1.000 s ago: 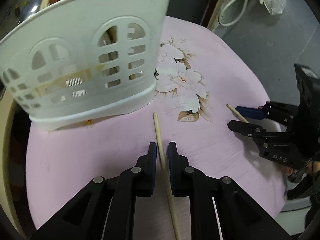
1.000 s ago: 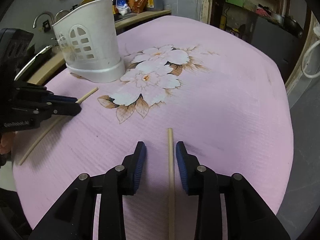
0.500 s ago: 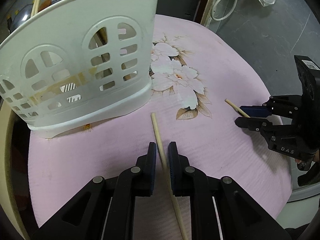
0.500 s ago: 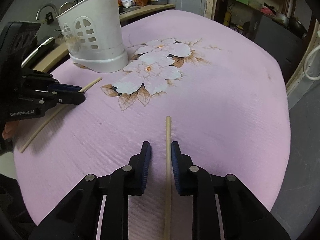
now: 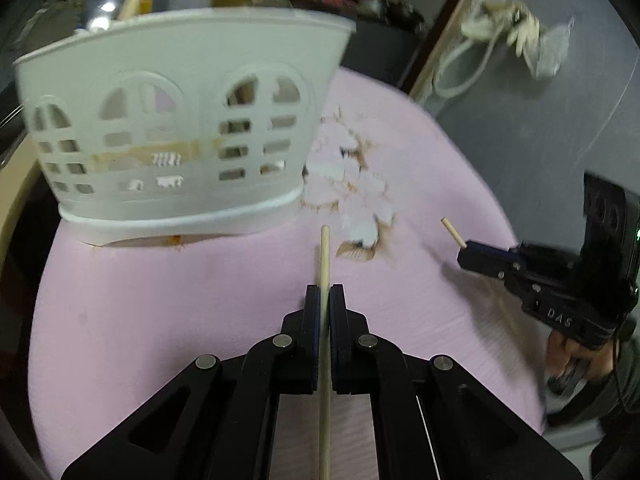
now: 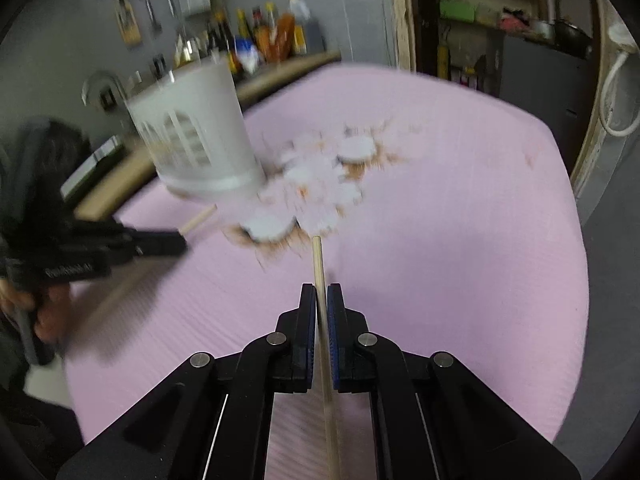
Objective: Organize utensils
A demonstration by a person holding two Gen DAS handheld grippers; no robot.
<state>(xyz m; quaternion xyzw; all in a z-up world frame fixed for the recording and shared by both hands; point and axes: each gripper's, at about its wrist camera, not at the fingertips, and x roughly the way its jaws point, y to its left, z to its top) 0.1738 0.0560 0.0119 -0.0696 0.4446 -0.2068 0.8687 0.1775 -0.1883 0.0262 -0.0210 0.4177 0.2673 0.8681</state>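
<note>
My left tongs (image 5: 325,294) and right tongs (image 6: 319,294) have just closed, each pinching a chopstick (image 5: 325,256) over the pink table's (image 5: 160,300) near edge. I should lift both level toward the white holder (image 5: 180,120), keeping tips clear of its rim.

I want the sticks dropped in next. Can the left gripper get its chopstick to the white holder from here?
Probably yes: the left gripper is shut on its chopstick, and the pink cloth before the holder lies bare.
</note>
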